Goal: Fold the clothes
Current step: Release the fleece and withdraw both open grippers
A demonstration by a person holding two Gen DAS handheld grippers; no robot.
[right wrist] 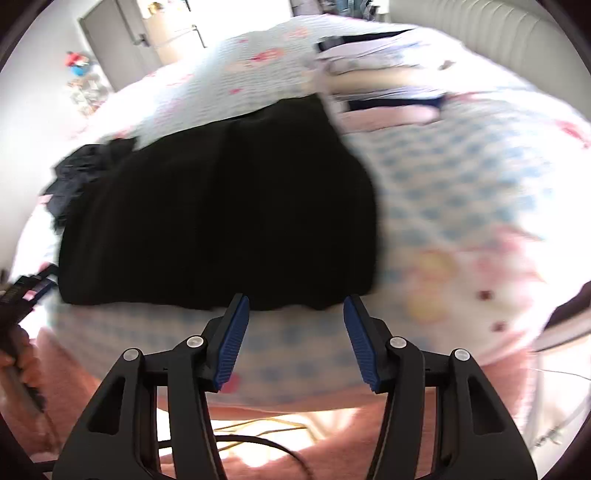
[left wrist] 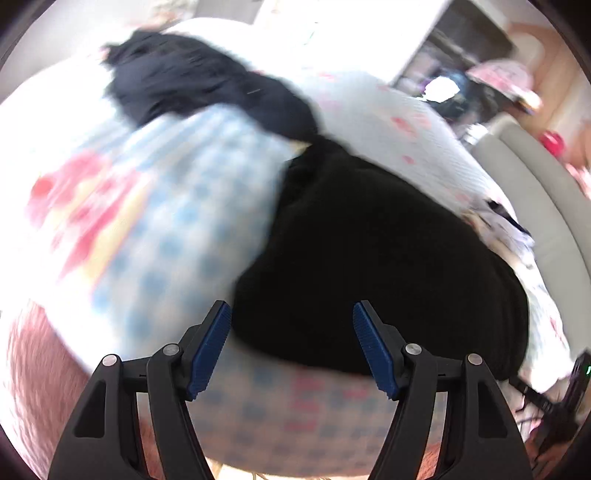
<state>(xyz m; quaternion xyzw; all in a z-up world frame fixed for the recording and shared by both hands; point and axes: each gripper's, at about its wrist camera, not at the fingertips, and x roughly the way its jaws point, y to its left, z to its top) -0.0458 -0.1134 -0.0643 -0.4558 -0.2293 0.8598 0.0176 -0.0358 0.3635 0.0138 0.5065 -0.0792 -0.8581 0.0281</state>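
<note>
- On the bed (right wrist: 461, 192), a black garment (right wrist: 221, 206) lies flat over the blue-checked cover, just ahead of my tongs.
- My left tongs (left wrist: 291, 314) stand open, empty, above its near edge.
- My right tongs (right wrist: 295, 308) stand open too, holding nothing.
- At eleven o'clock from the left tongs lies another dark heap (left wrist: 192, 77).
- Folded clothes (right wrist: 384, 88) sit at one o'clock from the right.

Both wrist views are bright and heavily motion-blurred. Daylight pours in from the far side, blowing out the far bedspread (left wrist: 332, 44) to pure white in the left view and the doorway area (right wrist: 170, 22) in the right. The black garment (left wrist: 369, 258) reads as a flat dark mass, its folds probably lost to underexposure. Only the near gripper fingers (right wrist: 232, 339) stay sharp. Fisheye bending curves the edges, with dark vignetting in the corners.
</note>
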